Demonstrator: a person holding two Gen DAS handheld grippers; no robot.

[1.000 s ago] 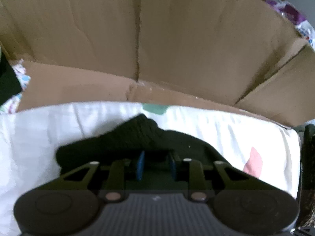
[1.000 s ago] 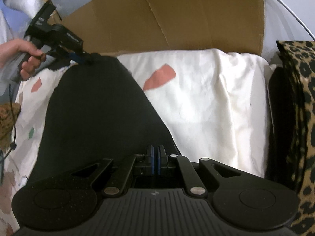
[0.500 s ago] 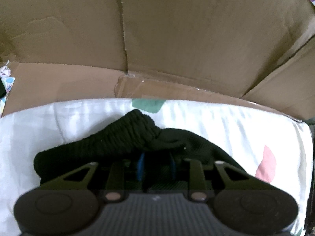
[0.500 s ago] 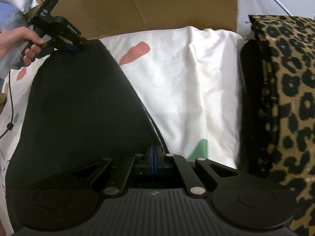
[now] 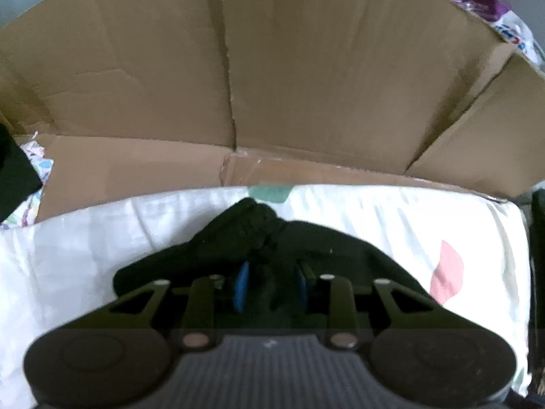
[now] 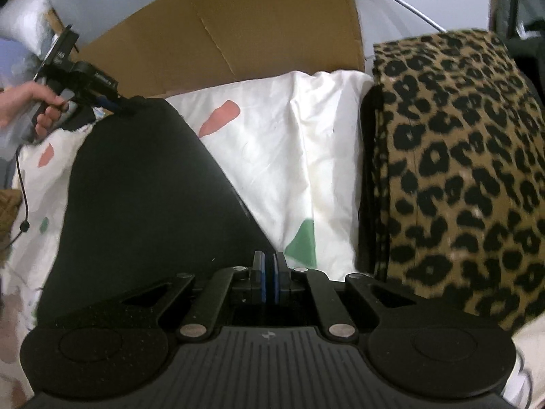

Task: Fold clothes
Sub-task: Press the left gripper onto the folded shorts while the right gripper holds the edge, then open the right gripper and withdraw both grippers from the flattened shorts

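Observation:
A black garment lies stretched over a white sheet with coloured patches. In the right wrist view my right gripper is shut on the garment's near corner, its blue pads almost touching. A person's hand holds my left gripper at the garment's far corner, which is lifted. In the left wrist view a bunched ribbed edge of the black garment sits between the blue pads of my left gripper. The jaws are opening a little while the cloth still fills the gap.
A brown cardboard wall stands close behind the sheet; the same cardboard shows at the back in the right wrist view. A leopard-print fabric pile rises at the right edge of the sheet, and a thin cable hangs by the hand.
My right gripper has carried the garment's near corner to the right, toward the leopard-print pile. My left gripper dipped toward the cardboard, then drew back up, and its pads stand slightly wider.

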